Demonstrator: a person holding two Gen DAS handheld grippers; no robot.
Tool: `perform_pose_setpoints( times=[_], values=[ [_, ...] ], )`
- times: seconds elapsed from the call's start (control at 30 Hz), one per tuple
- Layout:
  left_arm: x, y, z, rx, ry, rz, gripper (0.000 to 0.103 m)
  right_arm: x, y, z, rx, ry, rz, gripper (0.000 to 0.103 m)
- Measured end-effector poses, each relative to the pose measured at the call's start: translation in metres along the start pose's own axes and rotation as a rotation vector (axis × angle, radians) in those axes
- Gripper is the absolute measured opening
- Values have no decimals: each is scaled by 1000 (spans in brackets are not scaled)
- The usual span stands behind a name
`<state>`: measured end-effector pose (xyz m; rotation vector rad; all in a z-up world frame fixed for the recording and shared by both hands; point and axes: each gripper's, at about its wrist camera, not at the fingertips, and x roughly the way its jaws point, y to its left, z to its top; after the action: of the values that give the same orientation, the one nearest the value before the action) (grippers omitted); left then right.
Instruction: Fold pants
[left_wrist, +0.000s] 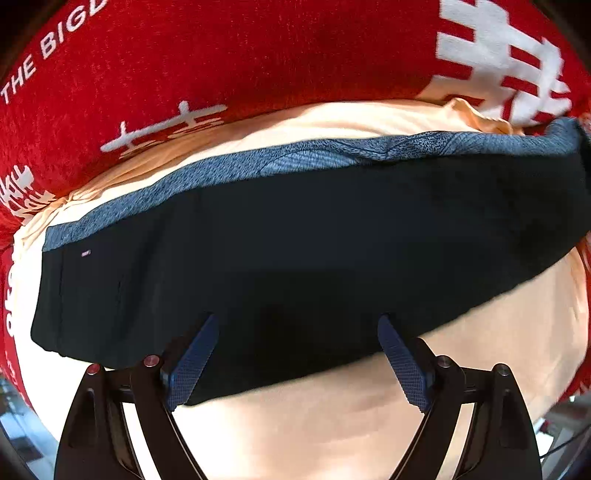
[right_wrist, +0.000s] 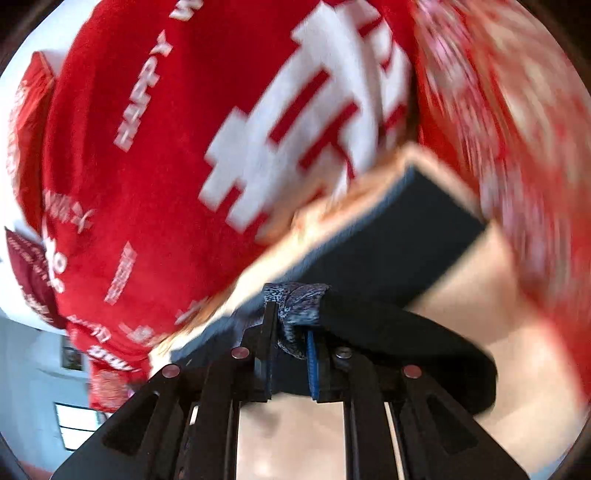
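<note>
Left wrist view: one pair of black pants (left_wrist: 295, 258) lay flat across the middle of the picture, stretching from 9 o'clock to 2 o'clock. One heathered blue-grey waistband (left_wrist: 258, 162) ran along the far edge, toward 12 o'clock. One small pale tag (left_wrist: 85, 253) showed on the black cloth at 9 o'clock. Underneath lay one peach sheet (left_wrist: 332, 424), bare at 6 o'clock and at 4 o'clock. Beyond it, from 10 o'clock round to 2 o'clock, spread one red blanket (left_wrist: 258, 55) with white lettering and white characters. One left gripper (left_wrist: 298, 363) hung over the near hem at 6 o'clock, released, two blue pads (left_wrist: 192, 365) spread wide with nothing pinched between them. Could not tell whether the tips touched the cloth.

Right wrist view: heavily blurred. One right gripper (right_wrist: 290, 343) at 6 o'clock, clenched on the bunched waistband (right_wrist: 297, 306), jaws nearly together with the grey-blue cloth squeezed between them. From the pinch, the pants (right_wrist: 406, 240) lifted and stretched away toward 2 o'clock, black with the blue-grey edge on the 10 o'clock side. Peach sheet (right_wrist: 461, 306) seen below the cloth at 4 o'clock. Red blanket (right_wrist: 166, 147) filled the field from 8 o'clock to 2 o'clock.
</note>
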<state>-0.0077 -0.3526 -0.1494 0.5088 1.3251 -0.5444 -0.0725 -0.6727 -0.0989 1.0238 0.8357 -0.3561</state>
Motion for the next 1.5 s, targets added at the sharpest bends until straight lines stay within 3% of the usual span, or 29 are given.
perform_pose_setpoints(
  times=[0.07, 0.13, 0.17, 0.23, 0.3, 0.4, 0.5, 0.6, 0.67, 0.73, 0.83, 0.9, 0.93, 1.03, 1.07, 1.13, 1.23, 1.33, 1.4, 1.5],
  values=[
    [4, -2, 7, -21, 2, 14, 89, 15, -4, 40, -43, -2, -125, 23],
    [8, -6, 13, -39, 1, 12, 89, 20, -2, 58, -95, -12, -192, 51],
    [8, -7, 16, -43, 1, 14, 89, 19, 1, 60, -113, -17, -182, 54],
    [11, -10, 21, -49, 3, 17, 89, 18, 5, 54, -135, 0, -146, 54],
    [14, -13, 27, -57, 2, 17, 89, 23, 2, 36, -129, 39, -168, 54],
    [17, -15, 35, -61, -5, 15, 89, 34, -22, 3, -72, 82, -269, 54],
    [27, -17, 42, -61, -4, 22, 89, 50, -61, -19, 69, 116, -357, 54],
    [37, -19, 46, -60, 3, 34, 89, 63, -86, -21, 134, 78, -449, 53],
    [39, -19, 49, -58, 11, 43, 89, 67, -90, -12, 148, 33, -443, 45],
    [33, -17, 51, -68, -13, 37, 89, 70, -85, -3, 123, 24, -455, 10],
    [30, -16, 54, -65, -40, 61, 89, 58, -60, 10, 20, -46, -406, 8],
    [43, -17, 56, -59, 1, 93, 89, 57, -52, 15, -53, -56, -419, 8],
    [49, -16, 57, -60, 19, 103, 89, 62, -56, 17, -52, -34, -438, 8],
    [50, -10, 60, -91, 23, 90, 89, 88, -88, 11, 53, 142, -464, 12],
    [45, -9, 61, -90, 9, 85, 89, 87, -86, 7, 31, 147, -476, 12],
    [35, -9, 67, -83, -19, 74, 89, 70, -67, 2, -30, 102, -500, 13],
    [32, -22, 84, -68, -46, 38, 89, 53, -34, 2, -109, 13, -421, 13],
    [47, -41, 100, -60, -53, 32, 89, 89, 3, 13, -224, 92, -283, 13],
    [61, -48, 104, -61, -52, 68, 89, 130, 20, 10, -251, 160, -205, 13],
    [71, -40, 113, -101, -84, 66, 89, 184, 33, 2, -291, 230, -180, 13]
  ],
)
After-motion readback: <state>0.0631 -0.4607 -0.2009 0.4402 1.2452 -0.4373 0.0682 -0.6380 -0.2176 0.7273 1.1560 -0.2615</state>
